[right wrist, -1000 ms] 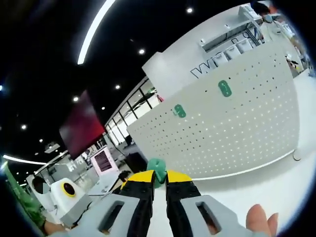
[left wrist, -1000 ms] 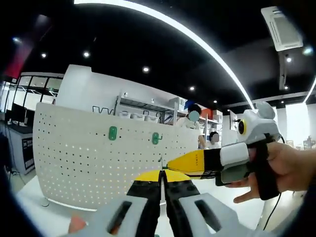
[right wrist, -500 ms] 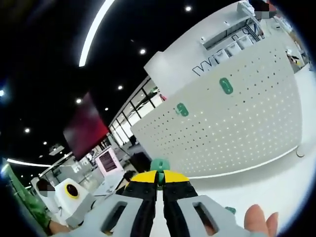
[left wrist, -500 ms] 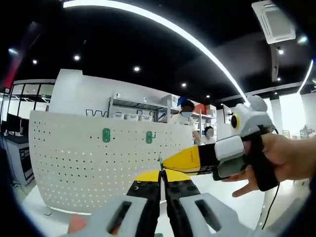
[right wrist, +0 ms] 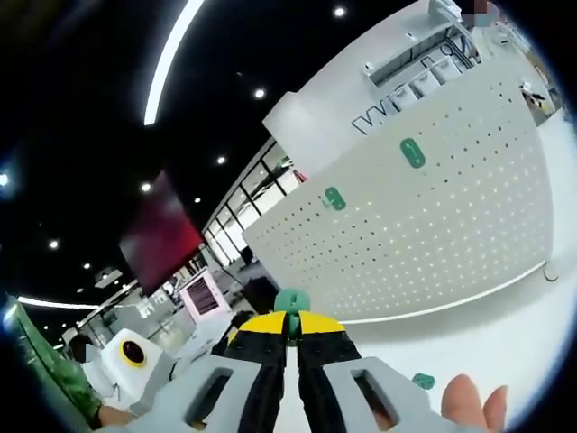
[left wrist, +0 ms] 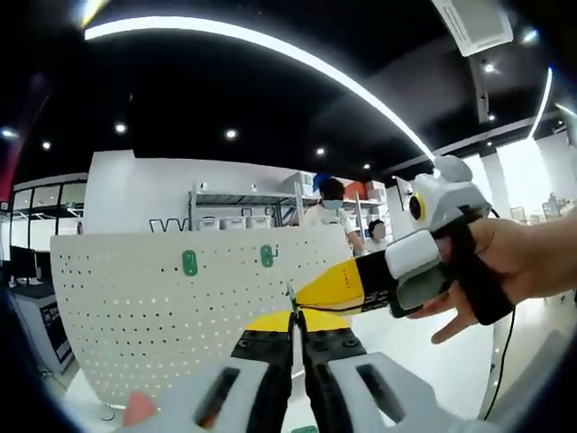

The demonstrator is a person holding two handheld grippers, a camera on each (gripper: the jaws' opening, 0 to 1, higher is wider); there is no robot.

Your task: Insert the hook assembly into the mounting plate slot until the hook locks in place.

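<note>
Right gripper view: green hook (right wrist: 291, 301) seemingly pinched at the right tongs' (right wrist: 290, 325) tips.

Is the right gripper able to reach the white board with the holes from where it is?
Probably yes. The right gripper, shut on a green hook, faces the pegboard with nothing between them; two green hooks already hang there.

white dotted pegboard (right wrist: 433, 225) — green hooks (right wrist: 412, 152) | yellow-black right gripper (right wrist: 289, 327) — green hook piece (right wrist: 290, 302)

Both views look up from low down, tilted, at the white pegboard (left wrist: 171, 307) (right wrist: 424, 234) a little way off, the ceiling lights overhead.
</note>
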